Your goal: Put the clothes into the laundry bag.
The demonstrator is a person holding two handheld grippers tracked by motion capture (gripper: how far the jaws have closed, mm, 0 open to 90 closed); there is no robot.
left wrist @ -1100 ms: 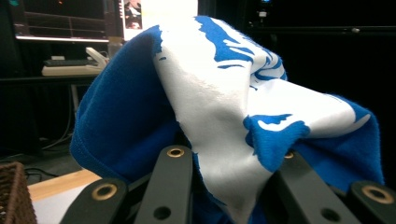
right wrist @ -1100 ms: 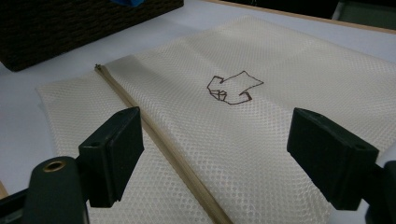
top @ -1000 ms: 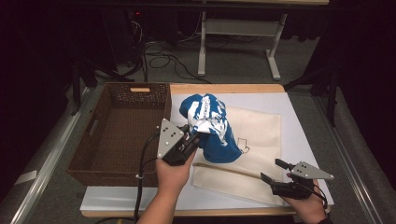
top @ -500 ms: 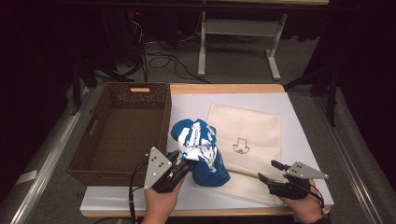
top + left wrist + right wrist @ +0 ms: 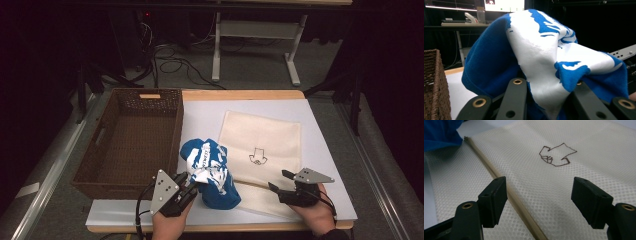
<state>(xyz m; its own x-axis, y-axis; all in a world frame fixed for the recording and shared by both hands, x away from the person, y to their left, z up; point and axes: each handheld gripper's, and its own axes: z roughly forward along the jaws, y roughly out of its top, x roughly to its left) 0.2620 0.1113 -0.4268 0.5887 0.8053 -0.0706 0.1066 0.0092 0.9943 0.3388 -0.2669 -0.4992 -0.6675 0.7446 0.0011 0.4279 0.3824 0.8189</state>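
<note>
A crumpled blue and white cloth (image 5: 212,175) rests on the white board near the front edge, just right of the basket. My left gripper (image 5: 192,182) is shut on its near side. In the left gripper view the cloth (image 5: 544,50) bulges up over the left gripper (image 5: 547,83). A cream mesh bag (image 5: 265,140) with a small drawn arrow lies flat to the right. My right gripper (image 5: 277,180) stands open low over the bag's near part. Its jaws have just been closing a little, and the right gripper (image 5: 539,192) straddles the bag's zipper (image 5: 499,177) without pressing it.
A brown wicker basket (image 5: 177,130) stands empty on the left, its wall (image 5: 434,82) close beside the cloth. The white board (image 5: 320,150) covers the wooden table. Beyond the table are dark floor, cables and a table frame.
My left gripper has carried the cloth off the bag, down and toward the front edge beside the basket. The right gripper has shifted slightly over the bag's near corner.
</note>
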